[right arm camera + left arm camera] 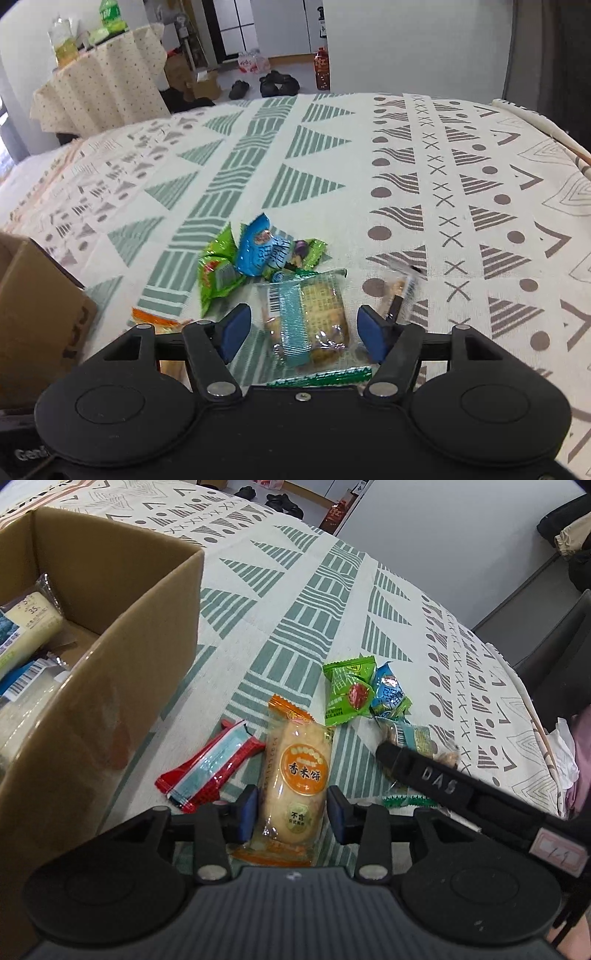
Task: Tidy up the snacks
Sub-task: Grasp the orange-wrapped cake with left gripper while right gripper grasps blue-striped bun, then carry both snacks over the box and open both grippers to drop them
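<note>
My left gripper (291, 814) is open, its blue pads on either side of an orange rice cracker packet (293, 775) lying on the patterned cloth. A red and blue snack bar (210, 766) lies just left of it. A green packet (347, 690) and a blue packet (389, 692) lie beyond. My right gripper (303, 328) is open around a clear biscuit packet with a teal label (310, 321). The green packet (218, 273) and blue packet (262, 251) lie just ahead of it. The right gripper's black finger (424, 771) shows in the left wrist view.
An open cardboard box (110, 657) holding several snacks stands at the left; its corner (33, 314) shows in the right wrist view. A small clear packet (400, 286) lies right of the right gripper. Beyond the table are another covered table (103, 85), shoes and bottles.
</note>
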### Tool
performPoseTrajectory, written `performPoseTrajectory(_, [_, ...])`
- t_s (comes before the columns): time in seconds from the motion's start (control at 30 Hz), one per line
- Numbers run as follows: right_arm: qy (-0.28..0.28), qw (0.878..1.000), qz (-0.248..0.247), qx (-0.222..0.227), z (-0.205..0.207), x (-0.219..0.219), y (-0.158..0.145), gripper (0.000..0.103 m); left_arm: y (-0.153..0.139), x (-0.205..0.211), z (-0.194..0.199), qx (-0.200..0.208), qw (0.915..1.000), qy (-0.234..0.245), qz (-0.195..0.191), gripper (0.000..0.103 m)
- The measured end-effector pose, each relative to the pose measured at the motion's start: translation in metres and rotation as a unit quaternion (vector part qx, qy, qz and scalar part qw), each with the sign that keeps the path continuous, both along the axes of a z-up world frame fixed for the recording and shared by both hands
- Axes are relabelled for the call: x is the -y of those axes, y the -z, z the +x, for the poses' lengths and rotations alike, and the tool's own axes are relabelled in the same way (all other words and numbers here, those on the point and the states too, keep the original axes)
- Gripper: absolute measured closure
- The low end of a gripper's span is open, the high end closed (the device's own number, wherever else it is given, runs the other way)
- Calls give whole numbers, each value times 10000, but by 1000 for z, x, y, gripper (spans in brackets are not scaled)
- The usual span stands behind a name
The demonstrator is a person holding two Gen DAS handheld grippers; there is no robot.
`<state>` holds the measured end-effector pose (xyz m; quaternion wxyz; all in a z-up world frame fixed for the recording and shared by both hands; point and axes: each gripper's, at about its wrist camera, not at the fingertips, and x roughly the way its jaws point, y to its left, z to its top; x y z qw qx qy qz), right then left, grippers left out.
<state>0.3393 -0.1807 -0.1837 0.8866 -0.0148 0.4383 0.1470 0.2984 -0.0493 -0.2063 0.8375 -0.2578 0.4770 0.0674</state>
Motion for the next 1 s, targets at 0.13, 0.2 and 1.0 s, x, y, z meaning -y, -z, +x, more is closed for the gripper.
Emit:
performPoseTrajectory(0.13, [90,9998,-78,-179,-1,4,8,50,0,4,1,10,9998,115,161,61])
performPoseTrajectory(0.2, [54,9998,-129,-172,-5,5,7,55,-1,6,0,16,9995,178,251,62])
performPoseTrajectory(1.0, [475,9987,154,61,-77,12,-77,56,-88,-1,-55,987,9945,362,5,71])
